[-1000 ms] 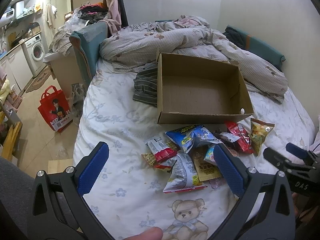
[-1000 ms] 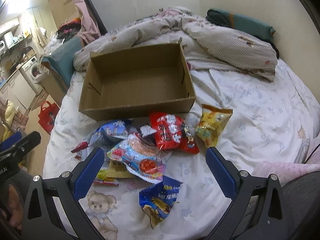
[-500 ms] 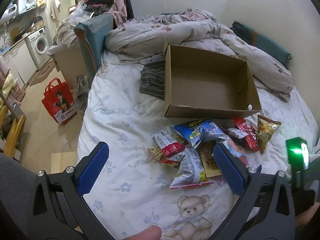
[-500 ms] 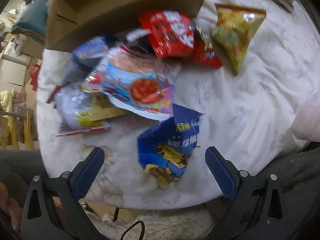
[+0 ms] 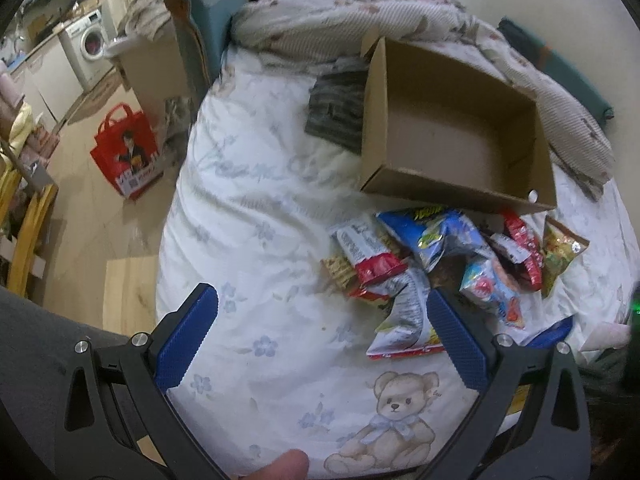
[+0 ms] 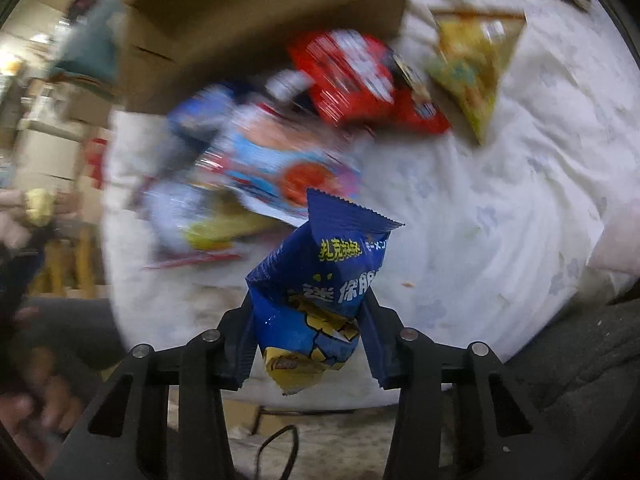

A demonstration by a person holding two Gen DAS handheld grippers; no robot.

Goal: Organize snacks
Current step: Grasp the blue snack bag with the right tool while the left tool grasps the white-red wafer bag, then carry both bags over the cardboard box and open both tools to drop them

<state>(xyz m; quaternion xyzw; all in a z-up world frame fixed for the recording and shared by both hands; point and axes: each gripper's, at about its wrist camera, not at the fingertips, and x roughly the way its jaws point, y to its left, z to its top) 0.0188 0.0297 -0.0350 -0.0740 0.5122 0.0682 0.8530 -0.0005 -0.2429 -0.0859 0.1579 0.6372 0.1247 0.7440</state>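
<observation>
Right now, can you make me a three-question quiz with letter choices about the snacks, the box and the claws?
1. Where is the cardboard box? A on the floor; B on the bed, behind the snack pile; C on the washing machine.
2. What colour is the packet in the right claw? A blue; B green; C pink.
3. How is the left claw? A open, holding nothing; B shut on a packet; C inside the box.

Answers: B, it rests on the bedsheet; A, the blue snack packet sits between the pads; A, its pads stand apart.

Snack pile (image 5: pixel 448 264) on bed (image 5: pixel 260 216), just before box (image 5: pixel 460 128)
</observation>
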